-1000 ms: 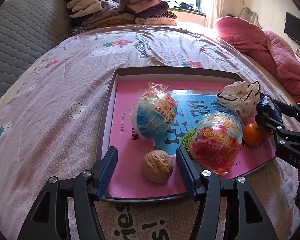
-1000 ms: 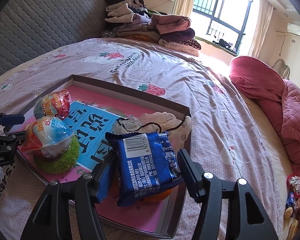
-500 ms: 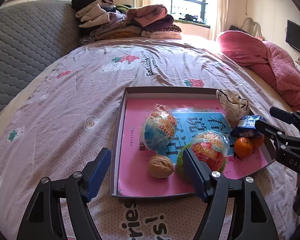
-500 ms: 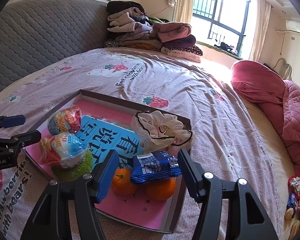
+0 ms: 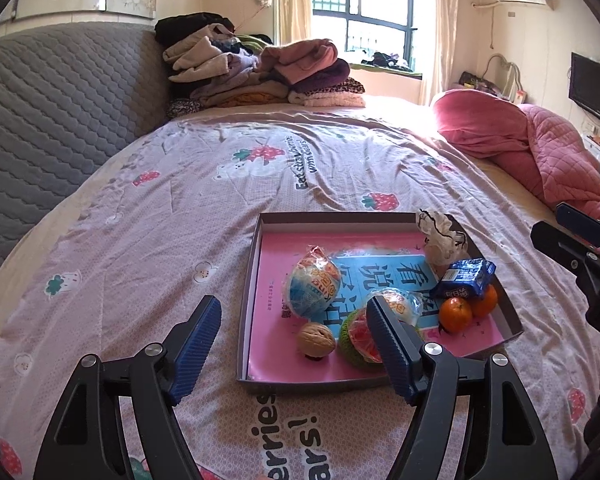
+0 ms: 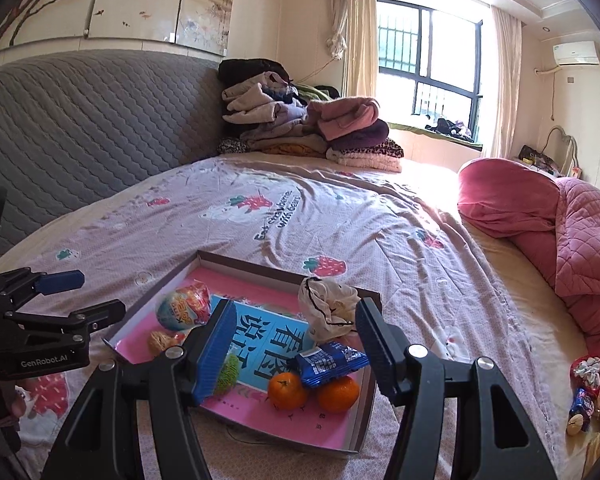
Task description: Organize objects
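A shallow box tray (image 5: 247,316) (image 6: 366,416) with a pink and blue printed bottom lies on the bed. In it are a blue wrapped toy egg (image 5: 311,286) (image 6: 184,307), a red wrapped egg on a green scrubber (image 5: 360,338), a walnut (image 5: 316,339) (image 6: 162,340), two tangerines (image 5: 455,314) (image 6: 286,390), a blue snack packet (image 5: 464,280) (image 6: 328,362) resting on them, and a crumpled white cloth (image 5: 440,236) (image 6: 328,308). My left gripper (image 5: 296,344) is open and empty above the tray's near-left side. My right gripper (image 6: 296,344) is open and empty above the tray.
The bed has a pink strawberry-print sheet (image 5: 260,184). A grey quilted headboard (image 5: 60,100) stands at the left, with a pile of folded clothes (image 5: 260,72) at the back. A pink quilt (image 5: 540,152) lies at the right. Small wrapped items (image 6: 584,392) lie by the quilt.
Both grippers have pulled back and up from the tray. The right gripper let go of the blue snack packet, which now rests on the tangerines.
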Motion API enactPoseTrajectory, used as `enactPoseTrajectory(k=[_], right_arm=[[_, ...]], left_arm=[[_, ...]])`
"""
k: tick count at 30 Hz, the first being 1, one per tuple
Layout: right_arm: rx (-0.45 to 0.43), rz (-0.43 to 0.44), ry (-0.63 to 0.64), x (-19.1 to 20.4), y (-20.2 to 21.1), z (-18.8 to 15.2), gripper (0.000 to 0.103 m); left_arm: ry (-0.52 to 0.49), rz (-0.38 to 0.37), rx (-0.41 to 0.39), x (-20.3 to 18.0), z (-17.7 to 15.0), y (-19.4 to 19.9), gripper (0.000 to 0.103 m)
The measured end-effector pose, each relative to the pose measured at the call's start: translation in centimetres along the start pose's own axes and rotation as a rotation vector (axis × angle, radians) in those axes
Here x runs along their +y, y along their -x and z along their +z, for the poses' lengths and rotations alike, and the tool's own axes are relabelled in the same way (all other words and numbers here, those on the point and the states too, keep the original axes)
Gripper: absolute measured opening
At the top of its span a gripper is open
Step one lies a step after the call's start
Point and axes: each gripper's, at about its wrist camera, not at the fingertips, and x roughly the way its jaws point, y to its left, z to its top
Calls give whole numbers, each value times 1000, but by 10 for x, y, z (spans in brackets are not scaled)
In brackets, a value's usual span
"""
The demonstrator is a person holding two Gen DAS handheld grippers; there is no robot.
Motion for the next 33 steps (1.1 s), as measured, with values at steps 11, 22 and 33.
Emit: enactPoseTrajectory(k=[11,22,33], right_arm=[[-64,13,-61,2,43,3,68],[-125,18,-121,-3,74,0,69],[-149,2,-104,3,95,-10,70]], left_arm=[[-2,7,-47,2,1,43,76],[2,11,-81,1,-5,72,76],[-11,20,-95,-8,-16,87,76]])
